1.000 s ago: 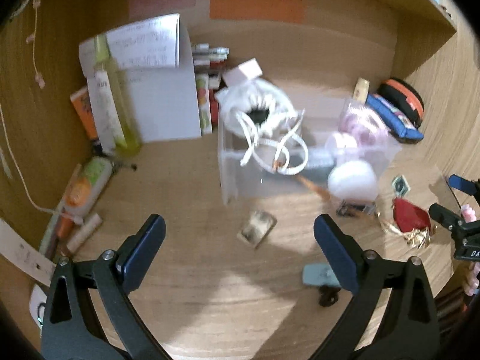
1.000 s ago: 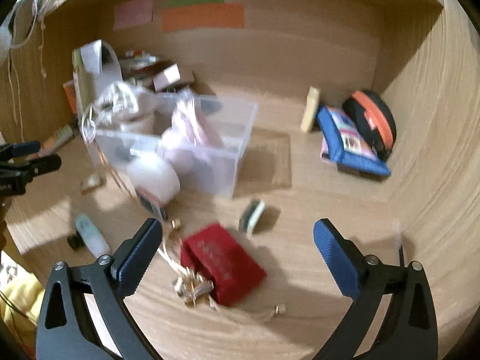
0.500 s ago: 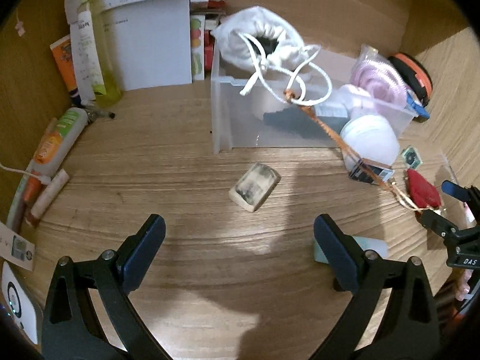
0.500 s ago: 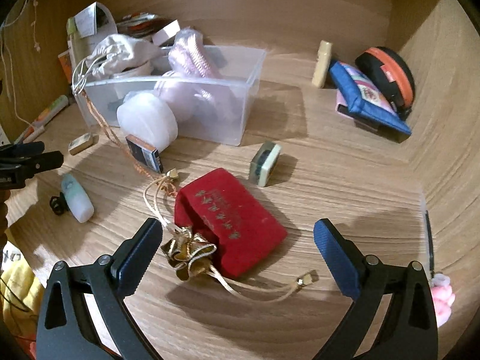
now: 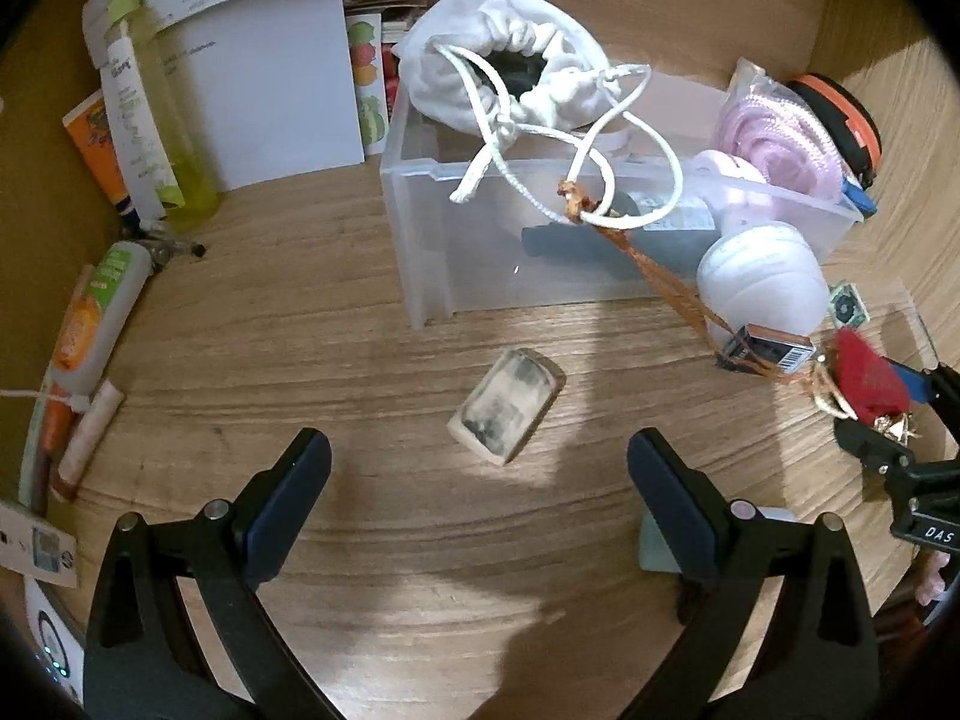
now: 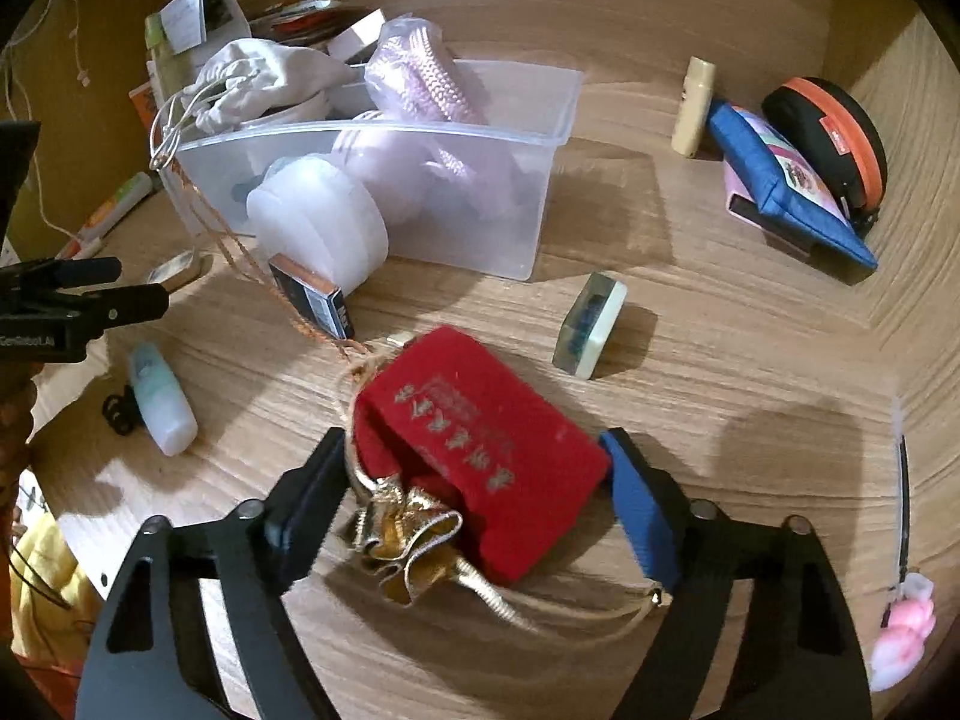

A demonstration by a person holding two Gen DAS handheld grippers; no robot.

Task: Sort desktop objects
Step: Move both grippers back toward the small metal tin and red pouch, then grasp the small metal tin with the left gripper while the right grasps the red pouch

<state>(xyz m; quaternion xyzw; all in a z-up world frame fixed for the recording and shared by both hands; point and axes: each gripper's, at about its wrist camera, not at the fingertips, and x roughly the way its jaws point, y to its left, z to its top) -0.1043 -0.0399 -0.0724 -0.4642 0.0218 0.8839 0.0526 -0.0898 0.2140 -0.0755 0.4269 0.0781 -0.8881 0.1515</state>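
My right gripper [image 6: 477, 474] is open, its fingers on either side of a red velvet pouch [image 6: 480, 450] with a gold bow [image 6: 414, 546] lying on the wooden desk. My left gripper [image 5: 477, 471] is open and empty, just short of a small worn grey block [image 5: 507, 408]. A clear plastic bin [image 5: 420, 252] holds a white drawstring bag [image 5: 498, 72], a pink rope bundle [image 5: 780, 132] and other items. In the left wrist view the red pouch [image 5: 867, 378] lies at the right, by the right gripper.
A round white container [image 6: 318, 222], a small dark box [image 6: 312, 300], a green-edged block [image 6: 591, 324], a pale tube [image 6: 162, 408], a blue pouch [image 6: 780, 180] and an orange-rimmed case [image 6: 834, 132] lie around. Bottles [image 5: 156, 132] and papers stand at the left wall.
Both grippers have moved forward and down. The right gripper's fingers now flank the red pouch and stand closer together. The left gripper has come closer to the grey block.
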